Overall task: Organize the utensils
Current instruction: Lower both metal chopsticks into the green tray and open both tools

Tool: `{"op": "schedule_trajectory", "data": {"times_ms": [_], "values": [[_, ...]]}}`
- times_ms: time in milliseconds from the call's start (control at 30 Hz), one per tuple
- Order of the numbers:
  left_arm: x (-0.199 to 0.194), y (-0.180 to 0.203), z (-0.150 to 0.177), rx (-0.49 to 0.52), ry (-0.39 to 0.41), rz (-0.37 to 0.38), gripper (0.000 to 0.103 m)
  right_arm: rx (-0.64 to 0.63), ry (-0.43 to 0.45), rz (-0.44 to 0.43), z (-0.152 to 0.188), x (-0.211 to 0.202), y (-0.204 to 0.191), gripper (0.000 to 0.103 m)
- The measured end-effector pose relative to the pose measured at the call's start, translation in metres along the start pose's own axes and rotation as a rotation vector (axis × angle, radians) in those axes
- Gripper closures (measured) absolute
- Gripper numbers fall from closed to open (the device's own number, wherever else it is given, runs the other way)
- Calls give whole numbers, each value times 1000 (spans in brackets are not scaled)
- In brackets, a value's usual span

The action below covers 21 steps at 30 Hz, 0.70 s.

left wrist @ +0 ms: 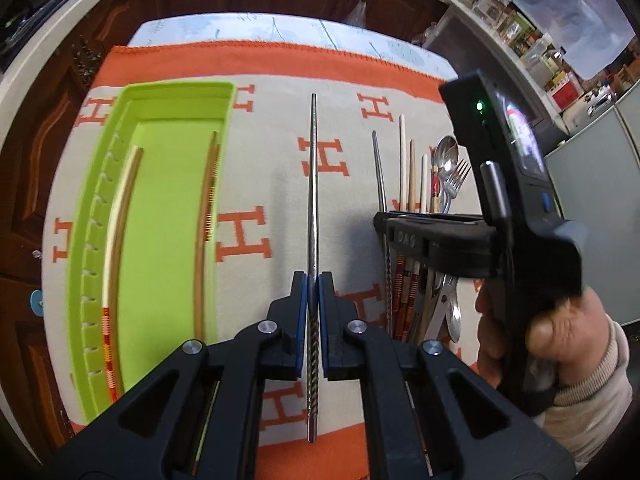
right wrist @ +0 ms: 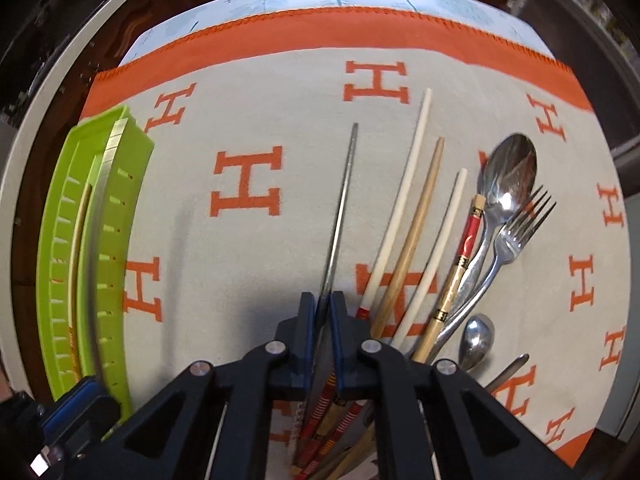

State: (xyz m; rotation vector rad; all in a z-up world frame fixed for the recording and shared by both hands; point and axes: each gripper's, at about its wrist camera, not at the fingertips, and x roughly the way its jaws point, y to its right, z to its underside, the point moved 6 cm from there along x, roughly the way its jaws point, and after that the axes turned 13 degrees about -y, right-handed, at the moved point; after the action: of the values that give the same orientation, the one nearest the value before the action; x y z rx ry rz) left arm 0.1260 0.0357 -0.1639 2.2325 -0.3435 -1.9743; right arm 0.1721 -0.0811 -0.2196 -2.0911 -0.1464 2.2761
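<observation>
Steel chopstick (left wrist: 313,216) is running straight ahead between the left gripper (left wrist: 313,304) jaws, clamped, with the green tray (left wrist: 100,184) lying left of them. The right gripper (right wrist: 323,322) is closing on a second steel chopstick (right wrist: 340,216); only its view is showing the spoon (right wrist: 508,176) and fork (right wrist: 516,232) fully.

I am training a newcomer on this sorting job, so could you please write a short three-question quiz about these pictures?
1. True or false: the left gripper is shut on a metal chopstick.
2. How many chopsticks lie in the green tray?
A. none B. two C. five
3. Fill in: beside the pile's chopsticks lie a fork and a ____.

Key: 1 true. 2 B. 3 spoon. The right gripper is closing around another metal chopstick in the pile.
</observation>
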Motion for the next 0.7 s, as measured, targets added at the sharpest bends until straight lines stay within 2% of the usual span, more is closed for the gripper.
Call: {"op": "schedule_trajectory", "data": {"times_ms": [133, 333, 533, 700], "values": [[-21, -15, 9, -23, 38, 8, 100, 45, -35, -172, 7, -5, 3, 98], [-50, -50, 19, -82, 89, 8, 100, -16, -4, -315, 25, -39, -29, 98], [-56, -86, 25, -130, 101, -28, 100, -130, 9, -433, 37, -72, -84, 98], [-44, -109, 29, -163, 84, -46, 100, -172, -4, -461, 40, -71, -120, 98]]}}
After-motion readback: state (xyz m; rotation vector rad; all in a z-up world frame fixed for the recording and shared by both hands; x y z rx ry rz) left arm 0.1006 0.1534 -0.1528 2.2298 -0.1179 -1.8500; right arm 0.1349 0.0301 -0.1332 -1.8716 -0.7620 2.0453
